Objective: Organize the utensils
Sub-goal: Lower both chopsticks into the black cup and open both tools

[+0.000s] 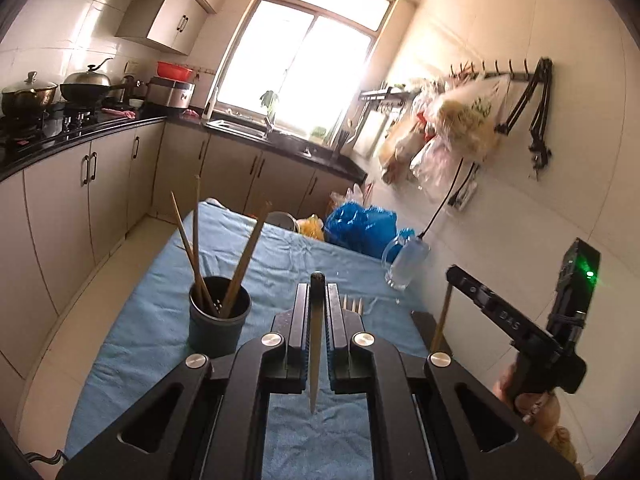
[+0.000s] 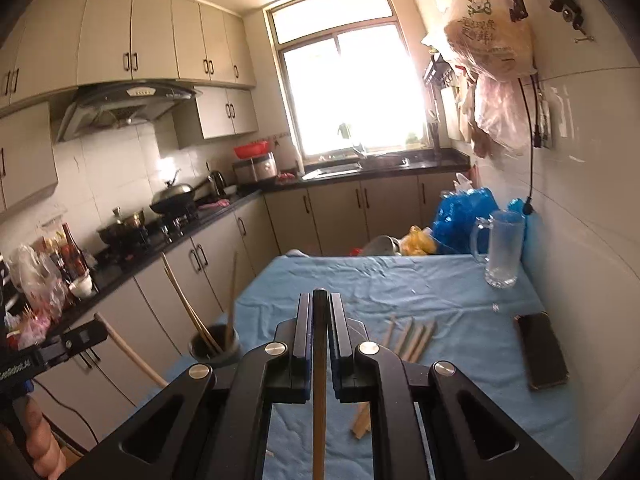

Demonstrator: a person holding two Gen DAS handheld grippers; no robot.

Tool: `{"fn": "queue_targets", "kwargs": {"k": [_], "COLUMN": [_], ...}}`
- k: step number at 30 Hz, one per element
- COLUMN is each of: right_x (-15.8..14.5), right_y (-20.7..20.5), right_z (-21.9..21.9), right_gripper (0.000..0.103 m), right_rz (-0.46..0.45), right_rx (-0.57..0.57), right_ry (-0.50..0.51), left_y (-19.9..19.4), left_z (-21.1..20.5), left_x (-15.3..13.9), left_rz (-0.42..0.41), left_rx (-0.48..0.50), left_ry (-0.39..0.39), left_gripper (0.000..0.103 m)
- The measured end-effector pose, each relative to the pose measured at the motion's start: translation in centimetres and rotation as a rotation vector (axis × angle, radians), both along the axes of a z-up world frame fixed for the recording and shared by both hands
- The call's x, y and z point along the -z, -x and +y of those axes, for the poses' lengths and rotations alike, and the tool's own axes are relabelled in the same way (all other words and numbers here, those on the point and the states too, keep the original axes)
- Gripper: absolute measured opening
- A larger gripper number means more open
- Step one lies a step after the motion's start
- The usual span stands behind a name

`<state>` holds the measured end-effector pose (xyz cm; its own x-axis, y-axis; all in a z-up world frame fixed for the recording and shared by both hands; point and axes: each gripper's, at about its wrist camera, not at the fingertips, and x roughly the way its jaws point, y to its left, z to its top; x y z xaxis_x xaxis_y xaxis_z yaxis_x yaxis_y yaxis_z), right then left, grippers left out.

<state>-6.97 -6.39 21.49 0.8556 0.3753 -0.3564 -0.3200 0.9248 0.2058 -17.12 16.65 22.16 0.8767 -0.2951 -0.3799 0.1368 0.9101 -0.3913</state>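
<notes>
Right tongs (image 1: 454,276) arm lettered perhaps "DAS", clamping chopstick (image 1: 442,316)

1. Dark round holder (image 1: 218,316), upright, ahead-left of the left hand-held gripper (image 1: 318,300), three wooden chopsticks (image 1: 244,258) leaning inside.
2. Loose wooden utensils (image 2: 412,338) lying flat, just right of the right hand-held gripper (image 2: 319,312).
3. One pale stick (image 1: 315,344) clamped in the left, one brown stick (image 2: 319,392) in the right.

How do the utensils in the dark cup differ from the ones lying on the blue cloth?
The chopsticks in the cup stand upright and splayed, leaning on the dark cup rim; the loose sticks lie flat, side by side on the blue cloth. The cup's look darker brown, the loose ones paler. All are slim wooden sticks.
</notes>
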Motion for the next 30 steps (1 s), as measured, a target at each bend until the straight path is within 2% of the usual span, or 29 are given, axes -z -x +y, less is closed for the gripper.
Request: {"fn": "queue_targets", "kwargs": {"k": [6,13,19,24,27,30], "right_x": [-2.6,-5.8,-6.8,-6.4,-5.4,-3.7], "right_y": [-1.4,-4.4,-8.2,-10.5,-11.1,-12.0], "right_z": [3.0,7.0,11.2,13.6,15.4,16.7], "right_gripper": [0.007,0.007,0.007,0.007,0.008,0.008], "right_rz": [-0.081,-0.166,-0.189,-0.211,-0.247,-0.236], "right_rx": [-0.011,-0.046,-0.067,-0.056,-0.036,-0.028], "right_ry": [-0.050,-0.171,-0.228,-0.235,-0.196,-0.174], "left_y": [0.3,0.1,-2.9,-6.4,-8.6,-10.8], "left_z": [3.2,6.8,8.4,8.9,9.0,9.3], "left_x": [-2.3,-6.5,-8.6,-8.1,-6.7,-4.9], "left_rz": [-0.027,-0.114,-0.149,-0.127,-0.094,-0.040], "left_rx": [0.004,-0.074,-0.119,-0.127,-0.134,-0.133], "left_ry": [0.057,0.000,-0.052,-0.085,-0.097,-0.086], "left_gripper": [0.006,0.006,0.006,0.006,0.006,0.006]}}
